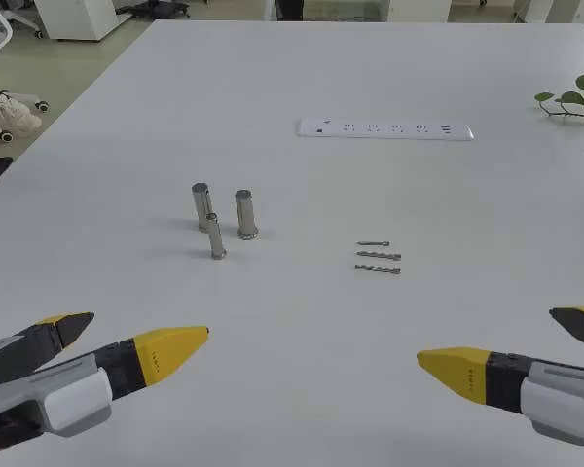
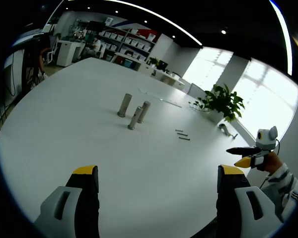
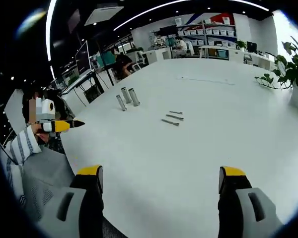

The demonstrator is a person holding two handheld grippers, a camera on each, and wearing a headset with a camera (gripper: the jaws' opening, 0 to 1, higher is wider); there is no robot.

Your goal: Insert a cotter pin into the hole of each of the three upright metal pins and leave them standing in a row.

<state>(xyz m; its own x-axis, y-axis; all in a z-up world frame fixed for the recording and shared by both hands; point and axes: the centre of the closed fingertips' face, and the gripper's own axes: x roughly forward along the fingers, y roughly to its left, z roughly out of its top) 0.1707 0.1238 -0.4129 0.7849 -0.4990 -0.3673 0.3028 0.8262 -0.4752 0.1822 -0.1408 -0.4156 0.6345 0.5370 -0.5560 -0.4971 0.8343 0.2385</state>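
Since both tools carry nothing now, the main question is how the parts will handle. The left hand-held gripper [image 1: 144,326] and the right hand-held gripper [image 1: 486,336] hover over the near side of the white counter [image 1: 302,389]. Each has its yellow-tipped jaws spread wide and nothing between them.

The three metal pins [image 1: 245,214] stand upright in a close group left of the centre, two behind and a thinner one [image 1: 216,236] just in front. They are smooth grey cylinders with a small flange at the foot. I judge them solid and stiff, rather heavy for their size, and slippery under hard jaws. On such a narrow foot they can tip easily, so a firm hold on the middle of the shaft seems best. Their holes are too small to see here.

The three cotter pins [image 1: 379,256] lie flat and parallel to the right of the group, well apart from it. They look thin, light and a little springy. Because they lie flat on the counter, pinching one near its head end, with the legs left free, should help. Which end is the head I cannot tell.
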